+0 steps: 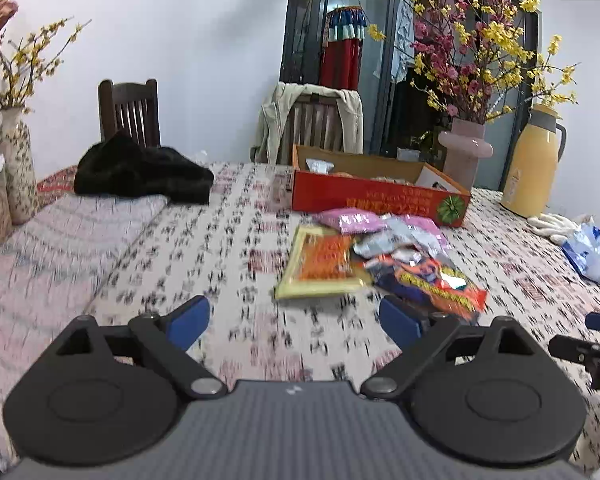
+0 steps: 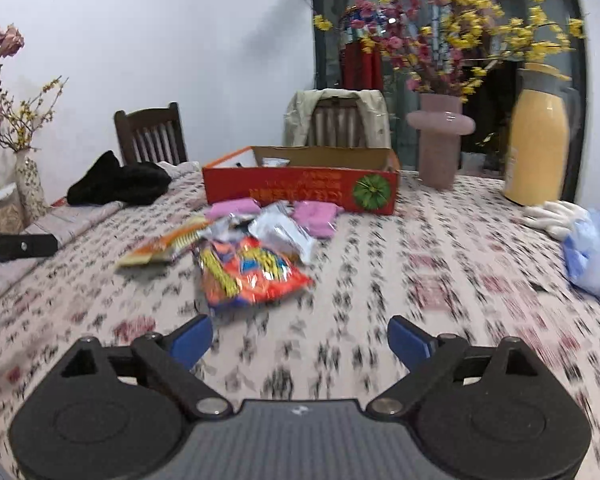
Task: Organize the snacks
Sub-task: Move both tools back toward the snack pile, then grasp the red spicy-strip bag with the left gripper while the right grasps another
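Both my left tool (image 1: 294, 322) and right tool (image 2: 300, 340) gape empty above the patterned-cloth desk (image 2: 380, 280), near crinkly foil snack packets (image 2: 252, 264).

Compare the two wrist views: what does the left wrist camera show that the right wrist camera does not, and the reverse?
Only the left wrist view shows the open left gripper whole, and the flat yellow-bordered orange packet face up.

Only the right wrist view shows the open right gripper whole; there the left one is just a black bar at the left edge.

Both show the red cardboard box, the pile of foil snack packets, the pink ceramic vase, the yellow thermos jug and the black cloth.
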`<state>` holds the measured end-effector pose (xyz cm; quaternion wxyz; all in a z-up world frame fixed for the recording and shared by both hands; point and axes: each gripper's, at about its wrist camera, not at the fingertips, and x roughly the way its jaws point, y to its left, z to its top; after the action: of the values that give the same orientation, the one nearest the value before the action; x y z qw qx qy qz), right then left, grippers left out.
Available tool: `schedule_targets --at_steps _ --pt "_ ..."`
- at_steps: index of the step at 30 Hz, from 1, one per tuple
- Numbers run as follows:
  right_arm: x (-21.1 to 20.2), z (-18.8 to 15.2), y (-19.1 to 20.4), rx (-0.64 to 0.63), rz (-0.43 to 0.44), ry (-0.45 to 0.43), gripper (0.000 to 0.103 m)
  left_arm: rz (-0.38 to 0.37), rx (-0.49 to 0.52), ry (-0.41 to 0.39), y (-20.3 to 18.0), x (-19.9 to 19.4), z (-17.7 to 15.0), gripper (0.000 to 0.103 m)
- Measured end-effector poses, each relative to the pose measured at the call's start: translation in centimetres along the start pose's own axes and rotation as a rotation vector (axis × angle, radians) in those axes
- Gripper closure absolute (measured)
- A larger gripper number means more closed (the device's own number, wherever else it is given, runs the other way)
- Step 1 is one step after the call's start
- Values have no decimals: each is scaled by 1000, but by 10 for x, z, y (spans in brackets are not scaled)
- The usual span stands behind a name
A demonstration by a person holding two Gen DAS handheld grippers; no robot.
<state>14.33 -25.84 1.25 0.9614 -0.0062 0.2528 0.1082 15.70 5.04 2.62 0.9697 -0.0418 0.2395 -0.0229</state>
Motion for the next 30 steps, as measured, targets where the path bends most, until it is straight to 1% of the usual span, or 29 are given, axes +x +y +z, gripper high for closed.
schedule_targets --at_steps 3,6,9,11,14,17,22,24,25,27,30 --pt "-10 -15 0 15 2 5 8 2 8 16 0 -3 -8 9" --pt "-11 -22 -1 28 9 22 8 7 1 19 1 -5 -11 9" --pt "-11 -19 1 46 13 21 8 5 -11 10 4 -8 -13 7" --pt "-12 -15 2 61 21 22 8 -3 -21 14 6 -7 -13 7" --pt "-10 -13 2 77 19 26 8 -13 -12 24 5 -4 -13 6" --pt "-5 -10 1 107 35 37 8 -21 -11 37 5 4 -12 6" --pt "18 7 -4 188 83 63 10 -33 -11 49 3 18 -9 6" --pt "31 14 -7 229 104 80 13 -37 -13 56 5 24 -8 6" --pt "39 17 -7 246 110 92 17 -39 -17 62 7 27 -7 6" --pt "54 22 -7 276 127 118 18 -41 -26 69 10 32 -5 6" --pt "77 27 -7 328 163 155 24 -41 -30 76 15 41 -1 6"
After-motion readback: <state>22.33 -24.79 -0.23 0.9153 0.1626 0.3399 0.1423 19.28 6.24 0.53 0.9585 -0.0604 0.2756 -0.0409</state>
